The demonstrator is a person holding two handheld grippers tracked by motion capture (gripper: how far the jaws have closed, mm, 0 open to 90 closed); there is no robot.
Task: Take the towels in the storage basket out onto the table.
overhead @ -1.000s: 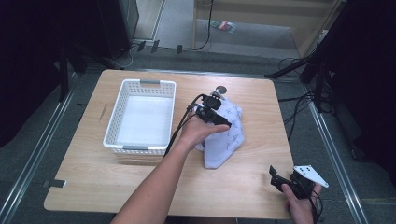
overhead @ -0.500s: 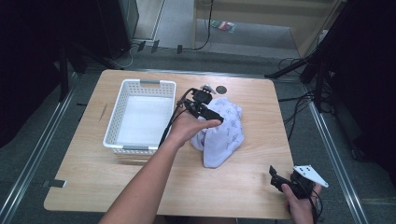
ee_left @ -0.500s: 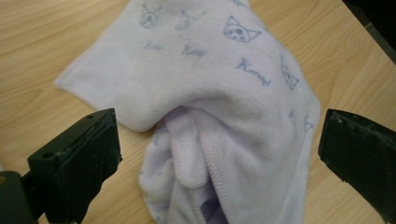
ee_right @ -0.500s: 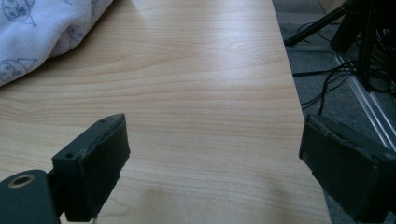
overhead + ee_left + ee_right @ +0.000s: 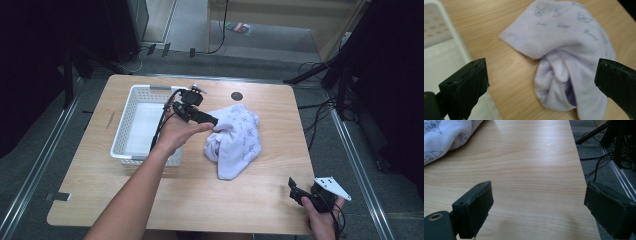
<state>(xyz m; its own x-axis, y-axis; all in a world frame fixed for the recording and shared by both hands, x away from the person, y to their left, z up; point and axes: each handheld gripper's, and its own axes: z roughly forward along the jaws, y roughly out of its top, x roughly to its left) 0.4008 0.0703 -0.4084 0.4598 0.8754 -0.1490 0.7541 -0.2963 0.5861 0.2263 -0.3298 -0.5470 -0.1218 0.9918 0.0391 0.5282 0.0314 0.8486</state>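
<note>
Beyond the left gripper (image 5: 541,82), jaws wide and just opened, empty: lavender printed towel (image 5: 571,57), crumpled, apart from both fingers (image 5: 467,82).

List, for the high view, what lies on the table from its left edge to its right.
White basket → left gripper → crumpled pale lilac cloth → right gripper at the near right corner.

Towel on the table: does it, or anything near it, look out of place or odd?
The lavender towel lies crumpled in a loose heap on the table beside the white basket, not in it. Its edges are folded under unevenly. No spill or damage stands out.
</note>
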